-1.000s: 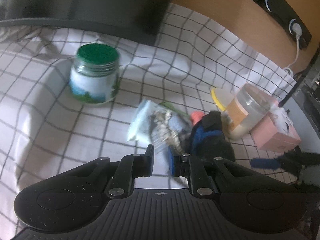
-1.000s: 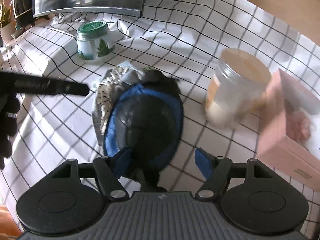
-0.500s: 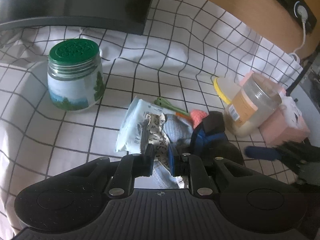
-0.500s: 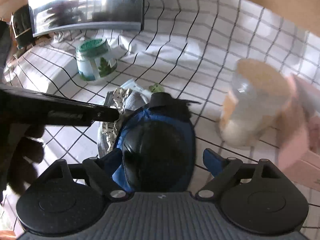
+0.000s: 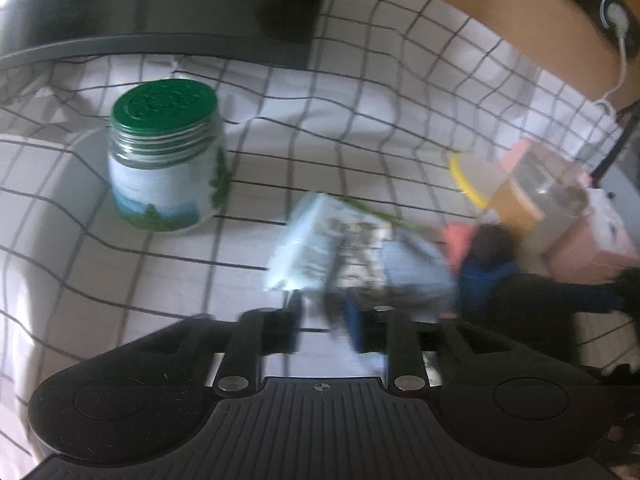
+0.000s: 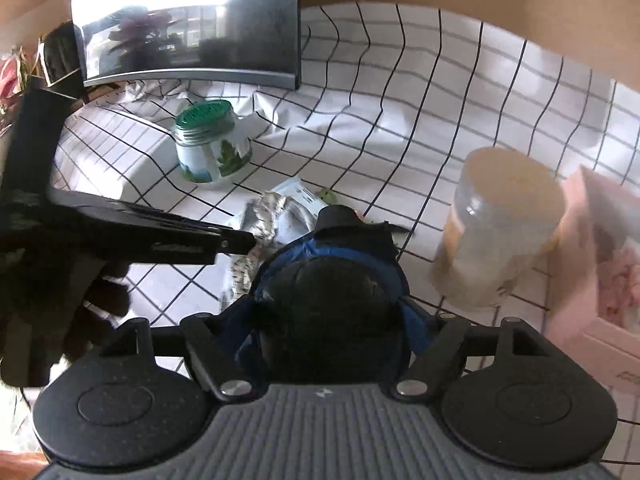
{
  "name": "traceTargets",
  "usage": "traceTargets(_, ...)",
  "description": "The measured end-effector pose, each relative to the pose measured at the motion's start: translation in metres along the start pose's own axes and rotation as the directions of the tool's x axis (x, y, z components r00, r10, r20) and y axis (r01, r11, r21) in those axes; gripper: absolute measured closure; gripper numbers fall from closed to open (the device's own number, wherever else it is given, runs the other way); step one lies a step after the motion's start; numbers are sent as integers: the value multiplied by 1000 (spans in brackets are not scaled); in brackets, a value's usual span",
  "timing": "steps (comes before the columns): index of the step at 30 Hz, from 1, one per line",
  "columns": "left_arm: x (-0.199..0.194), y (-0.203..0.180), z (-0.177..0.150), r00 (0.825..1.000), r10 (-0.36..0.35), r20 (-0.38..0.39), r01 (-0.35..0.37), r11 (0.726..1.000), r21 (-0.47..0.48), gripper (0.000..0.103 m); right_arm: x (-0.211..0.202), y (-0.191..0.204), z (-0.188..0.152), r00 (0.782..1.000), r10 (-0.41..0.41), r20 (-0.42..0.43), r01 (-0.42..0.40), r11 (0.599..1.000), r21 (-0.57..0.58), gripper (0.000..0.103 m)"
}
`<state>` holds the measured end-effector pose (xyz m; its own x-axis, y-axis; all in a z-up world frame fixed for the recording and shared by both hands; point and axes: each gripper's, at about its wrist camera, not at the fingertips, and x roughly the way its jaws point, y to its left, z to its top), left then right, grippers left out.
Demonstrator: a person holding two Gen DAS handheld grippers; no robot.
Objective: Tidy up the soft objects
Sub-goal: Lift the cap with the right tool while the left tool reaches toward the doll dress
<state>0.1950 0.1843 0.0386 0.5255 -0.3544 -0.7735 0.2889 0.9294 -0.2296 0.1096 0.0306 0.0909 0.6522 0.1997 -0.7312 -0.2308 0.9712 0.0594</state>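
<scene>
Right claw is clamped on a black-and-blue soft pad — held between both fingers, directly ahead. Left claw is narrowly parted, blurred; whether the crumpled plastic packet at its tips is gripped cannot be told. A green-lidded jar is seen far ahead-left on the checked counter.

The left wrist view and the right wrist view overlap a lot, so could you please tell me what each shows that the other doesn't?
Only the left wrist view shows the wall socket with its white cable. Only the right wrist view shows the monitor's reflective screen and the pink box's open inside. Both show the green-lidded jar, the crinkled packet, the blue-and-black pad and the checked cloth.
</scene>
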Motion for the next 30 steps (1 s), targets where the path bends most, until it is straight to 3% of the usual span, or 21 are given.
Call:
traceTargets(5, -3, 8, 3, 997, 72, 11, -72, 997, 20, 66, -27, -2, -8, 999, 7, 49, -7, 1000, -6, 27)
traceTargets(9, -15, 16, 6, 996, 73, 54, -73, 997, -5, 66, -46, -28, -8, 985, 139, 100, -152, 978, 141, 27)
traceTargets(11, -20, 19, 8, 995, 58, 79, -57, 998, -18, 66, -46, -39, -5, 982, 161, 102, -180, 960, 216, 27)
traceTargets(13, -25, 20, 10, 994, 44, 101, -41, 999, -26, 66, -42, -40, -2, 988, 120, 97, -139, 964, 228, 27)
traceTargets(15, -28, 18, 10, 992, 17, 121, -14, 999, -32, 66, -37, -41, -3, 987, 129, 96, -149, 958, 243, 27)
traceTargets(19, -40, 17, 10, 981, -112, 160, 119, 992, -37, 66, -30, -33, -3, 983, 154, 95, -172, 957, 234, 27)
traceTargets(22, -42, 7, 7, 970, -200, 139, 199, 980, 17, 66, -22, -26, -5, 990, 126, 70, -136, 975, 173, 26)
traceTargets(26, -40, -8, 0, 977, -194, 94, 186, 979, 84, 66, -12, -16, -20, 1000, -3, 3, 2, 999, 42, 23)
traceTargets(28, -39, -7, -3, 980, -180, 80, 175, 983, 56, 66, -14, -10, -26, 999, -34, 4, 34, 999, -4, 17)
traceTargets(30, -40, -3, -7, 983, -164, 79, 163, 986, 22, 66, -15, -4, -30, 998, -61, 14, 61, 998, -29, 17)
